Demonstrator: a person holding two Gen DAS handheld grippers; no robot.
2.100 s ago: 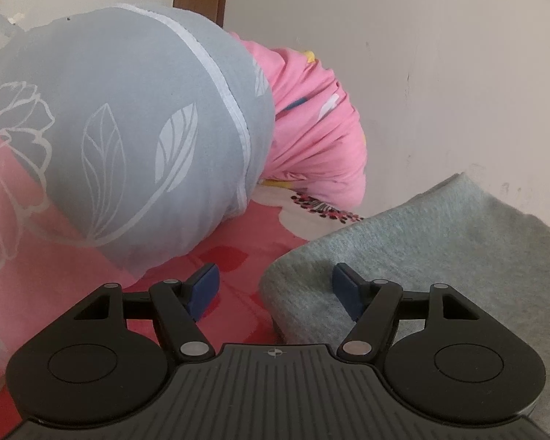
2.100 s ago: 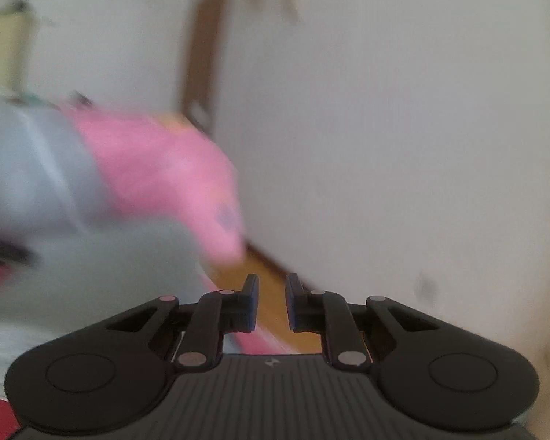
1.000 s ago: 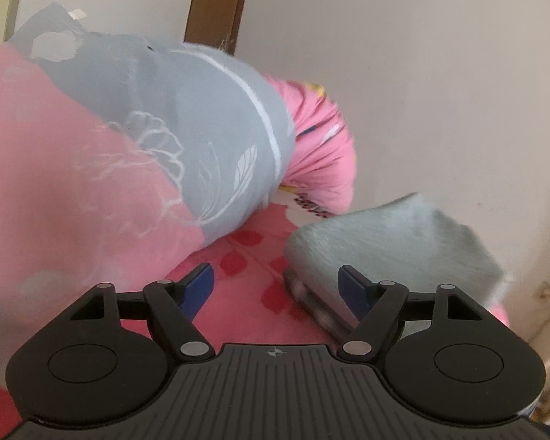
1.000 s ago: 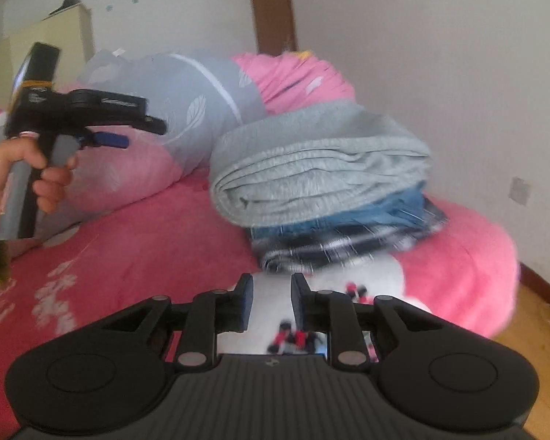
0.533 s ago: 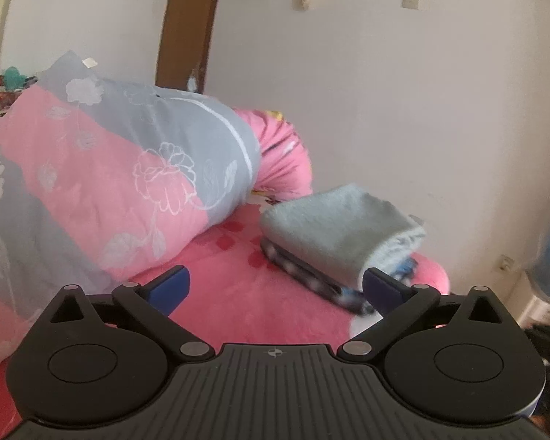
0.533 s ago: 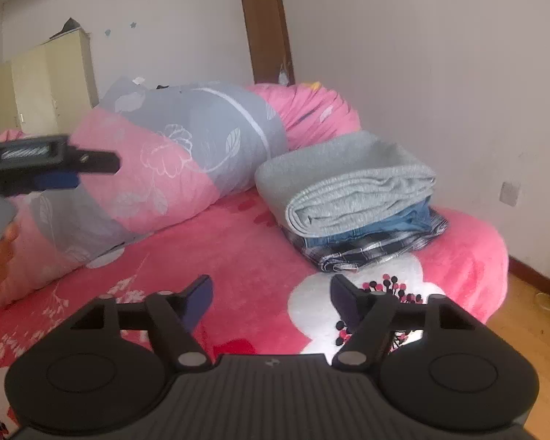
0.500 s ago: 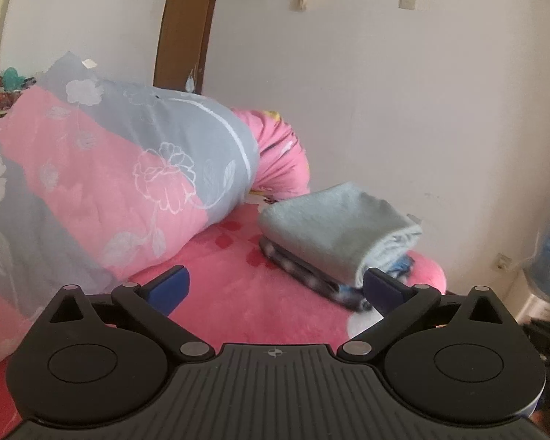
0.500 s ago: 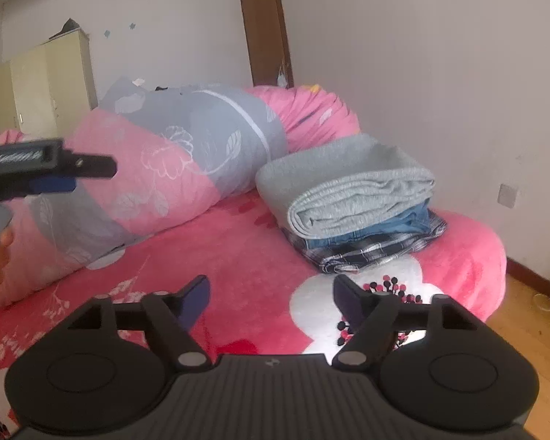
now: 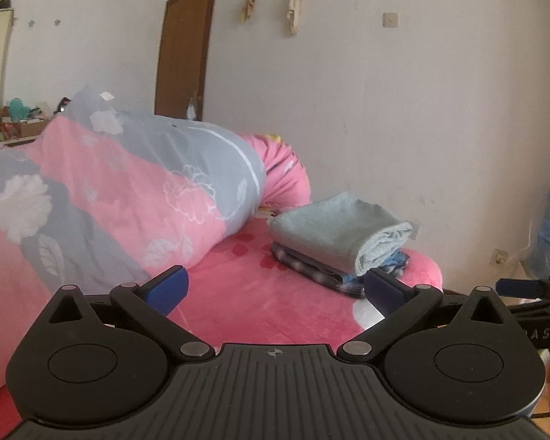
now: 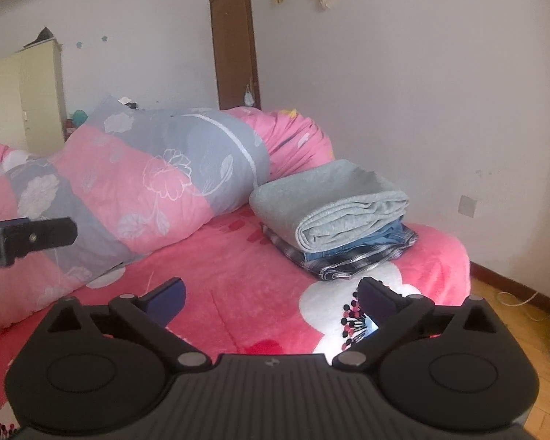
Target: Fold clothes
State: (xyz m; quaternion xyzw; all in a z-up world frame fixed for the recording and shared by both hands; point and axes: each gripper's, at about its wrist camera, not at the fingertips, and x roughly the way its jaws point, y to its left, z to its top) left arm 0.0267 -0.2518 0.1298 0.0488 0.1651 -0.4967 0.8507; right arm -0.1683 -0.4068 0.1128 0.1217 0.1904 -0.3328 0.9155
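Both the left gripper (image 9: 275, 289) and right gripper (image 10: 273, 295) had just spread wide and hung empty, well back from the folded grey garment (image 10: 330, 201), parked atop the clothes stack (image 10: 352, 253), apparently finished.

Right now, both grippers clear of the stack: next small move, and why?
Probably swing away to look for another garment: the left gripper and right gripper are open and empty, the grey garment sits folded atop the stack, and no unfolded clothing shows on the bed.
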